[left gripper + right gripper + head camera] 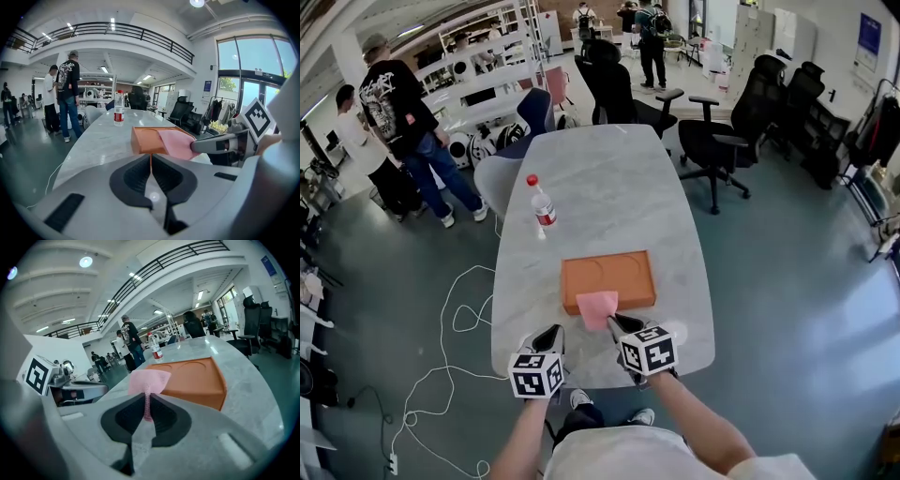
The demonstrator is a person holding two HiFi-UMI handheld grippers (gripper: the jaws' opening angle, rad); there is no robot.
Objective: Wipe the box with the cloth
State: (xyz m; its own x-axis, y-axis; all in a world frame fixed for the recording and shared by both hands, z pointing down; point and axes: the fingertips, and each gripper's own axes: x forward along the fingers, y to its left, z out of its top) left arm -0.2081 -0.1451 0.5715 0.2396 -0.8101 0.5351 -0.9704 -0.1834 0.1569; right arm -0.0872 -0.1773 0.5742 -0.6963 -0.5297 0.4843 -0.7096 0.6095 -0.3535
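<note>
Right claw (614, 322) pinches the thin pink cloth (596, 307) over the near edge of the flat orange rectangular box (614, 274), which lies just beyond it, long axis left-right, on the grey marbled surface (609, 178); left claw (551, 336), pressed together and empty, sits near-left

The head view looks steeply down on the orange box (608, 281). Both gripper views sit low and close before that box, facing the bottle (542, 204) beyond it.

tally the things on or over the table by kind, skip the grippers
orange box: 1
pink cloth: 1
water bottle: 1
total: 3
</note>
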